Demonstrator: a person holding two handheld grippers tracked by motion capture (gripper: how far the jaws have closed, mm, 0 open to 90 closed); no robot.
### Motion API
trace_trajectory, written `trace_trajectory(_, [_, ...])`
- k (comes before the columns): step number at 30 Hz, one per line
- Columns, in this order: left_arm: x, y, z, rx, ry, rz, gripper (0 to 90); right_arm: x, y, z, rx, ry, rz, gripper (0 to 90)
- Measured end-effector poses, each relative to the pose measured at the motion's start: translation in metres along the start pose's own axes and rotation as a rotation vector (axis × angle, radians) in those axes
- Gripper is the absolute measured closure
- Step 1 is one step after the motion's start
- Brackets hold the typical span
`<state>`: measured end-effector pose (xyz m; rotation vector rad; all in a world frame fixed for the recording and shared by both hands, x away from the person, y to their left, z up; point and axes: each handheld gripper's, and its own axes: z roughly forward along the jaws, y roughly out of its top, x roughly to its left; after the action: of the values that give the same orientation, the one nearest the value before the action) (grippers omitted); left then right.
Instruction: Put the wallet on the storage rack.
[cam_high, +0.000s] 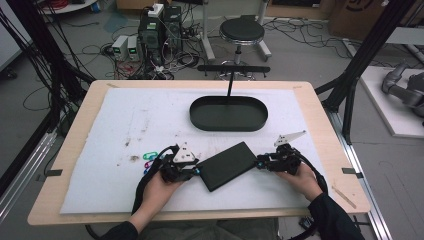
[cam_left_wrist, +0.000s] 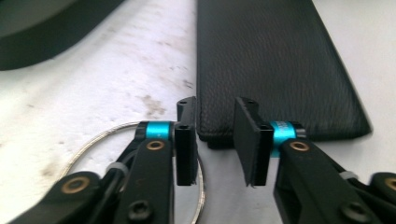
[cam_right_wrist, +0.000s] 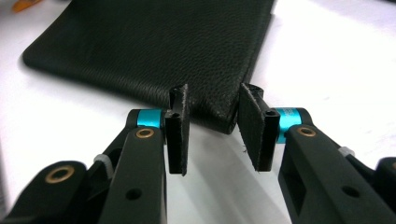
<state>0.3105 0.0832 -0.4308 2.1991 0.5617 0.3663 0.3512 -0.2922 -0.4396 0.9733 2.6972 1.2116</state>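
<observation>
We are seeing a mat (cam_high: 125, 120) lying on the tabletop (cam_high: 75, 150) and covering most of it. A tray (cam_high: 228, 114) is sitting on the mat toward the far side, near the middle. A pouch (cam_high: 227, 165) is lying flat on the mat in front of the tray, nearer to us and apart from it. The left tongs (cam_high: 198, 170) are sitting at the pouch's left end, with a corner of it (cam_left_wrist: 212, 126) lying between the jaws. The right tongs (cam_high: 259, 163) are sitting at its right end, a corner (cam_right_wrist: 219, 116) likewise between the jaws. Clips (cam_high: 149, 156) are lying on the mat just left of the left tongs. A wire ring (cam_left_wrist: 93, 140) is lying on the mat under the left tongs. A stool (cam_high: 242, 31) is standing on the floor beyond the tabletop.
</observation>
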Motion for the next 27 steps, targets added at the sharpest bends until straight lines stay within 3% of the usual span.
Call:
trace_trajectory(2, [-0.003, 0.001, -0.004, -0.034, -0.026, 0.004, 61.2, 0.004, 0.000, -0.002, -0.007, 0.007, -0.026, 59.1])
trace_trajectory(4, [-0.010, 0.003, -0.008, -0.063, -0.063, 0.059, 55.3, 0.005, 0.001, -0.005, -0.039, -0.002, -0.044, 53.8])
trace_trajectory(8, [-0.035, 0.005, -0.006, -0.087, -0.104, 0.170, 47.5, -0.002, 0.000, -0.008, -0.046, -0.025, -0.011, 48.6])
trace_trajectory(11, [-0.052, 0.007, 0.001, -0.051, -0.096, 0.258, 45.9, -0.004, -0.001, -0.011, -0.065, -0.036, -0.008, 47.8])
trace_trajectory(16, [-0.060, 0.003, 0.016, 0.020, -0.064, 0.323, 44.3, -0.007, -0.001, -0.013, -0.077, -0.041, 0.001, 45.3])
trace_trajectory(17, [-0.060, 0.000, 0.016, 0.001, -0.052, 0.345, 44.1, -0.007, -0.001, -0.013, -0.077, -0.045, 0.006, 44.5])
trace_trajectory(21, [-0.061, 0.000, 0.015, 0.000, -0.050, 0.358, 51.8, -0.009, -0.002, -0.015, -0.084, -0.053, 0.001, 43.6])
trace_trajectory(24, [-0.061, 0.003, 0.010, -0.006, -0.063, 0.363, 71.2, -0.010, -0.003, -0.016, -0.085, -0.056, -0.001, 44.7])
trace_trajectory(25, [-0.058, 0.004, 0.008, -0.006, -0.074, 0.362, 73.1, -0.011, -0.003, -0.017, -0.086, -0.053, -0.005, 45.5])
trace_trajectory(27, [-0.051, 0.004, 0.006, -0.028, -0.101, 0.324, 75.6, -0.010, -0.003, -0.019, -0.102, -0.045, -0.025, 46.2])
